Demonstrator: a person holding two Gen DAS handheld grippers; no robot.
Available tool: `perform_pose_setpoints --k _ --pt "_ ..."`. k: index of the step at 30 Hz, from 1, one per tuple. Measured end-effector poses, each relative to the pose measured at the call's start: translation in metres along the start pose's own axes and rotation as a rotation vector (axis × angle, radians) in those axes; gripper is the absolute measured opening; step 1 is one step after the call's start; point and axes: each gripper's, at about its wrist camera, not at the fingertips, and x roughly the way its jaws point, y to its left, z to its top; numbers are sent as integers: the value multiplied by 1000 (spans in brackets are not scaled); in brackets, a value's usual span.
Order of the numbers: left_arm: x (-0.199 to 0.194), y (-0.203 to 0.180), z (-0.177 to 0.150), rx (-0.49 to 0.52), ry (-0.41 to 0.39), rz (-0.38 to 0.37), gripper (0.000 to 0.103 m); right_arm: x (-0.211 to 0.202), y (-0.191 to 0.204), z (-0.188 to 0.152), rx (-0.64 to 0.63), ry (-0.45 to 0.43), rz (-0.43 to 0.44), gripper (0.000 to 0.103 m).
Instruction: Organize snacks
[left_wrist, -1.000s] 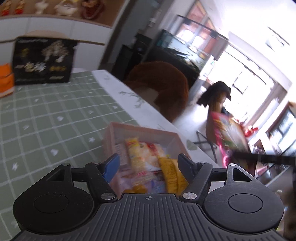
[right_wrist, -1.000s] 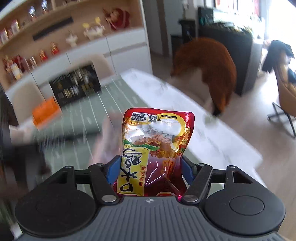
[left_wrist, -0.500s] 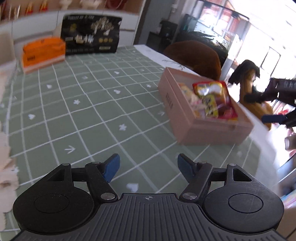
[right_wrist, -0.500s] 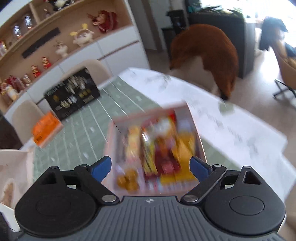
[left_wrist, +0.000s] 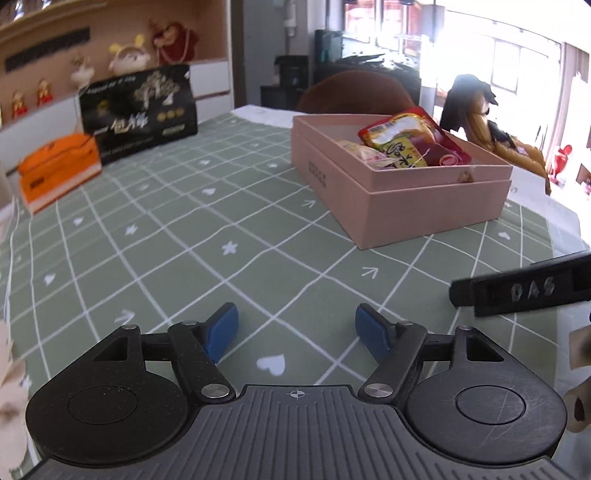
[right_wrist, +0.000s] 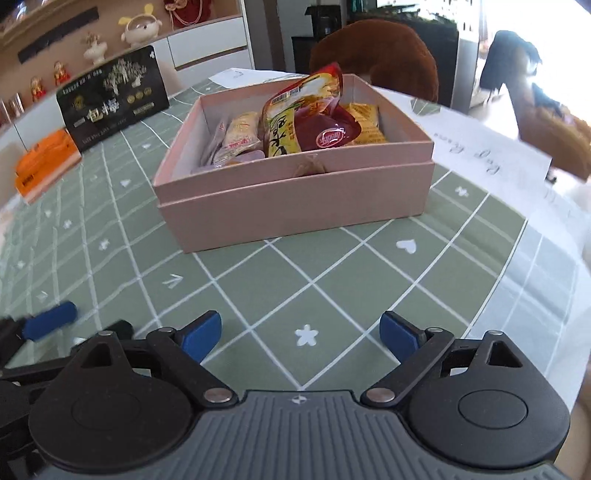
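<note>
Since a second ago we have let go of the red and yellow crinkly foil snack pouch — it was between the right gripper's blue pads and now lies in the pale pink cardboard box, leaning on the smaller yellow wrapped snacks with its top edge poking above the rim. Both of our grippers have dropped low over the green checked tablecloth, short of the box. Our right gripper's jaws are opening, with nothing between them; the left gripper also stands wide and empty.

We judge the pouch light, soft and slippery, its foil likely to buckle under a pinch — so if it needs settling flatter, we would take it by the sealed top edge, where the film is flat and stiff, not across the puffy middle. The box itself looks rigid enough to stay put on the cloth.
</note>
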Motion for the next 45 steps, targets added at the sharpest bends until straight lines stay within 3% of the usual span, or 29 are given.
perform_pose_setpoints --k 2,5,14,45 --pt "5 -1 4 -6 4 -1 79 6 4 -1 -29 -5 -66 103" --pt "11 -2 8 -10 2 -2 79 5 -4 -6 17 -42 -99 103" --pt "16 -4 11 -16 -7 3 79 7 -9 -23 -7 -188 -83 103" --pt "15 -5 9 -8 -13 1 78 5 -10 -24 -5 -189 -84 103"
